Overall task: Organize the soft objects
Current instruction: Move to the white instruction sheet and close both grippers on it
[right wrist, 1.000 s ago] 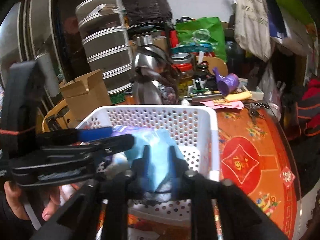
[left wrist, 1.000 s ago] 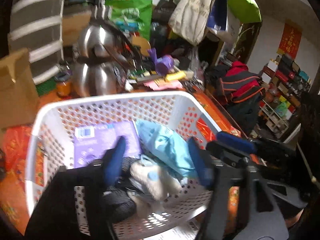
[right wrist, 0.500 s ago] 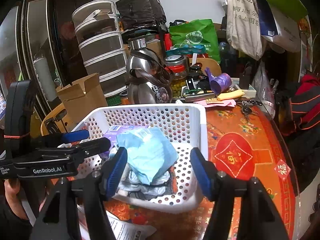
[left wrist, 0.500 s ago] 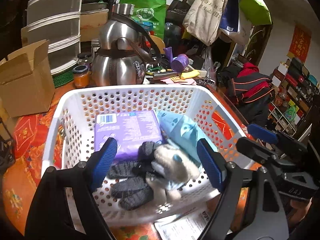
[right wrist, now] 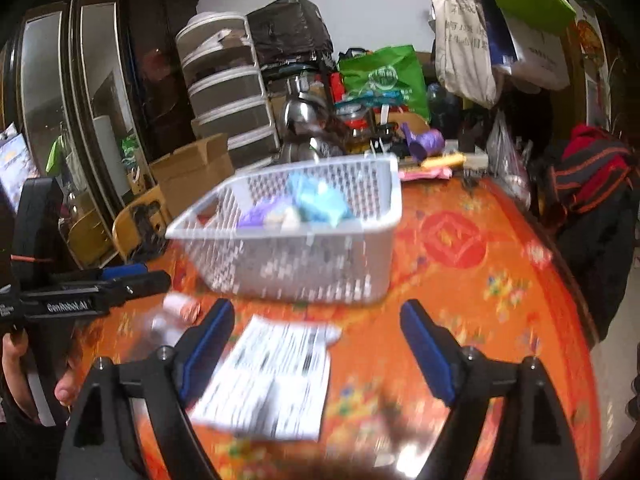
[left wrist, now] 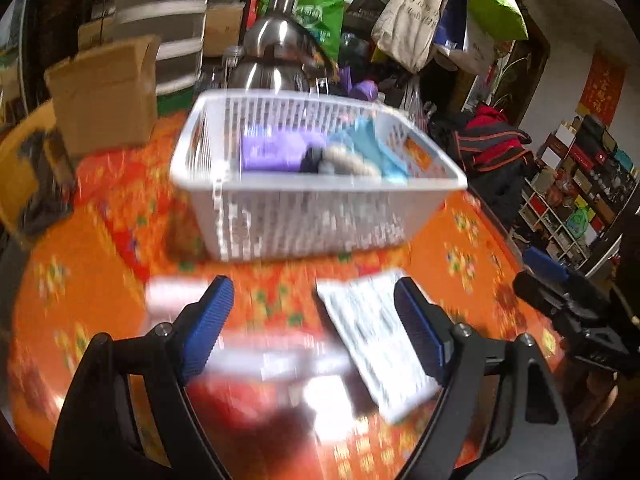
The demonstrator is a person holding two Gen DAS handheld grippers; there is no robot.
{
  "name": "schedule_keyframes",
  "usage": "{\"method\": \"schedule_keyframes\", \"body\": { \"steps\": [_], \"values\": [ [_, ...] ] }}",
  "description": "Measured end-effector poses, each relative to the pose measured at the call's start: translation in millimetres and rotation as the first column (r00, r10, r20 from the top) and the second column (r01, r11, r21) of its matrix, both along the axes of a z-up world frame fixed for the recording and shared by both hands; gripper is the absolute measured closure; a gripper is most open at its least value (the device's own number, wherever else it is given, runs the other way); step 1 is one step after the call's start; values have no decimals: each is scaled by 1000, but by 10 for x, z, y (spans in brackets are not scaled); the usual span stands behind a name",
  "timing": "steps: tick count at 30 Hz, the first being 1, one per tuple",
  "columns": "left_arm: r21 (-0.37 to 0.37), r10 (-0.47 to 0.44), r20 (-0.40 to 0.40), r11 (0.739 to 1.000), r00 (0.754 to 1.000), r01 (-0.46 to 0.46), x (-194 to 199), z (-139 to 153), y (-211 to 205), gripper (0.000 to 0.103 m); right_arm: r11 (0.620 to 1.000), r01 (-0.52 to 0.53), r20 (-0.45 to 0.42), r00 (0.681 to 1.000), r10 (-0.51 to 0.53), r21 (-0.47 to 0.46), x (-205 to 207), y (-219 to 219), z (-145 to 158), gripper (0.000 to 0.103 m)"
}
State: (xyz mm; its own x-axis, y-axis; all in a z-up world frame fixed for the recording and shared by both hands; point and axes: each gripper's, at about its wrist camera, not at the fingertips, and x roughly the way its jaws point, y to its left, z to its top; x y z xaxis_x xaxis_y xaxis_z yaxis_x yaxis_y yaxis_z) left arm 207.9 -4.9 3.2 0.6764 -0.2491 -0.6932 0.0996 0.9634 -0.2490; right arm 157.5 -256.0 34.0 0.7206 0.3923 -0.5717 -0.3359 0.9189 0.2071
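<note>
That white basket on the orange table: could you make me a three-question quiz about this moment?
1. True or false: the light blue cloth lies inside the white basket.
2. What lies between the left gripper jaws? A) a sock B) nothing held, printed paper on the table beneath C) a kettle
3. The right gripper jaws stand ____.

Key: 1 true; 2 B; 3 open, having just been opening, nothing between them.

Materials on the table.
White perforated plastic basket [left wrist: 320, 216] on glossy orange patterned tablecloth [right wrist: 480, 280]; polished steel kettle [left wrist: 276, 56]; matt brown cardboard box [left wrist: 104, 92]; printed paper sheet [right wrist: 272, 376].
</note>
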Motion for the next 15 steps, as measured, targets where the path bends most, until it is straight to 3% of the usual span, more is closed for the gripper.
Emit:
{"method": "schedule_keyframes", "body": {
  "steps": [7, 13, 15],
  "values": [
    [-16, -18, -61, 1000, 998, 18, -367, -478, -180, 23, 999, -18, -71, 997, 22, 50, -334, 4, -437, 19],
    [-21, -52, -97, 999, 994, 50, -292, -652, -390, 23, 998, -41, -146, 988, 47, 48, -275, 66, -669, 40],
    [-27, -69, -107, 997, 992, 66, -254, -693, -450, 26, 997, -54, -164, 984, 62, 53, -252, 95, -729, 43]
  ]
}}
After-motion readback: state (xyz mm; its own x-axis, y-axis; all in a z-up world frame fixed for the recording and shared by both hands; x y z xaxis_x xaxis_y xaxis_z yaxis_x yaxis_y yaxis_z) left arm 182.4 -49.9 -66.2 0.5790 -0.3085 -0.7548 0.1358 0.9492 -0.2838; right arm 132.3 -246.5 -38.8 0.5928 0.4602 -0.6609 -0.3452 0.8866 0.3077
